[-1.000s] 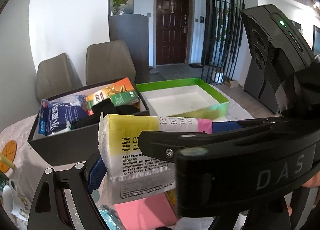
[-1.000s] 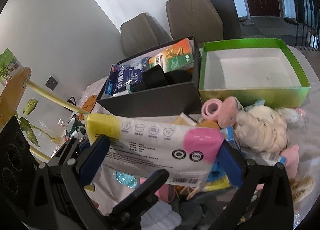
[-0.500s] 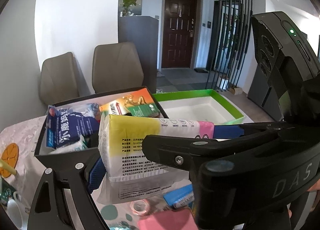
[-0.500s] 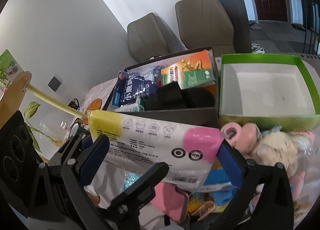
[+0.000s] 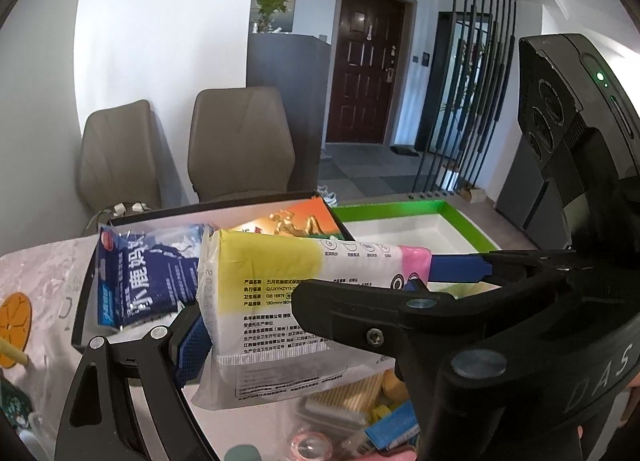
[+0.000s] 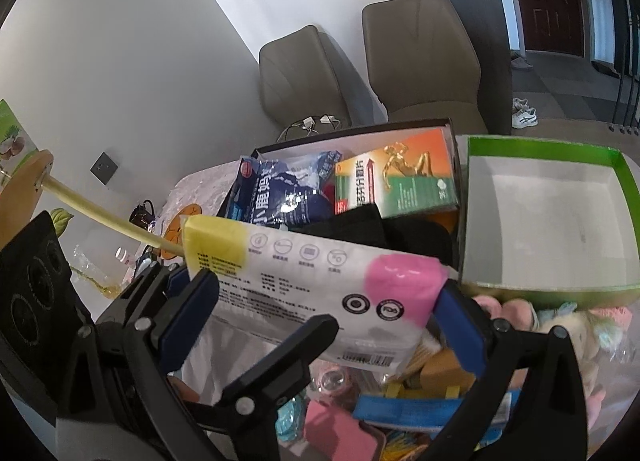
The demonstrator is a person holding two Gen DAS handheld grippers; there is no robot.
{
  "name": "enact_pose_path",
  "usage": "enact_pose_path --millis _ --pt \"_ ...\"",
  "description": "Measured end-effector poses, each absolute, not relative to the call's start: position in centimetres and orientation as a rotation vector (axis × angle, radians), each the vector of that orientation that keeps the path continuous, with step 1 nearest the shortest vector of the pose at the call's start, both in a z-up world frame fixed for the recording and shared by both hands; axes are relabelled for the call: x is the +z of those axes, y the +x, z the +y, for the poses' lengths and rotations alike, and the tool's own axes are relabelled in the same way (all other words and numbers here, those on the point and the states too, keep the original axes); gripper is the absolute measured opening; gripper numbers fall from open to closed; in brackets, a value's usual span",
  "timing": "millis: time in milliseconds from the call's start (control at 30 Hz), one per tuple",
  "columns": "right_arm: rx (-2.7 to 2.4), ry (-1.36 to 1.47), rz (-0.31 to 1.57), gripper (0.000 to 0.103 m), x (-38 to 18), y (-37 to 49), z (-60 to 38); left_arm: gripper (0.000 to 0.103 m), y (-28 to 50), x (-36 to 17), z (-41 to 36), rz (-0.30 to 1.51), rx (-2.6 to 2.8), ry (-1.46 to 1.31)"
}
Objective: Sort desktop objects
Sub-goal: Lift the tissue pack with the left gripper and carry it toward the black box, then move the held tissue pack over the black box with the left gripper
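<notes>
Soft plastic film wrapped the tissue pack [image 6: 304, 285], and it would likely handle as a light, squashy block: easy to lift, but apt to sag or buckle if pinched in the middle, and the glossy film looked slippery. The short ends seemed the best places to hold it, since the stack inside is stiffest along its length.

That was how it was held. The right gripper [image 6: 324, 315] had its blue pads [image 6: 192, 309] pressed against the yellow end and the pink end. The left gripper [image 5: 320, 301] clamped the same pack end to end, its jaws standing wide because the pack is long. Neither hand hung loose; both were closed on the one pack, their black fingers crossing one another in each view.

The pack was white with a yellow band at one end and a pink band at the other. A row of small round icons ran along its upper face, with blocks of fine print and a barcode lower down. Its crimped seam flared out at the yellow end.

It hung in the air, clear of the table, just at the near wall of the black box [image 6: 352, 137], which already held a blue pouch [image 6: 276, 193] and an orange and green carton [image 6: 400, 181]. The green box [image 6: 624, 165] beside it stood empty. Below the pack lay a jumble of small items and a plush toy [image 6: 568, 333].
</notes>
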State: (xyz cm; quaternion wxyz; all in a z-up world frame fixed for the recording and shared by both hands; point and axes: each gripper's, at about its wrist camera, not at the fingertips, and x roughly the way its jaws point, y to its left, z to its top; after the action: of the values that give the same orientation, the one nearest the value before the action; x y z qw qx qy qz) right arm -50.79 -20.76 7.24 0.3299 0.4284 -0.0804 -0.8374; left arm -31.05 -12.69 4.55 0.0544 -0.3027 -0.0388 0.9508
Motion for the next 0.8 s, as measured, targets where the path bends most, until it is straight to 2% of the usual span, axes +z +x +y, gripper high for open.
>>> enact_pose_path --millis 267,467,800 --pt "-2.202 1.109 -0.165 0.103 7.6 -53.2 -23.0 0.088 -32.7 4.4 -15.0 -0.175 2.891 -0.887" --pt "-2.201 1.058 -0.124 0.103 8.1 -54.4 -25.2 0.088 -33.7 4.2 -18.7 -0.329 2.86 -0.854" --pt "-2.192 0.939 -0.073 0.103 8.5 -55.3 -28.8 0.088 -34.6 3.6 -22.9 -0.432 2.887 -0.842"
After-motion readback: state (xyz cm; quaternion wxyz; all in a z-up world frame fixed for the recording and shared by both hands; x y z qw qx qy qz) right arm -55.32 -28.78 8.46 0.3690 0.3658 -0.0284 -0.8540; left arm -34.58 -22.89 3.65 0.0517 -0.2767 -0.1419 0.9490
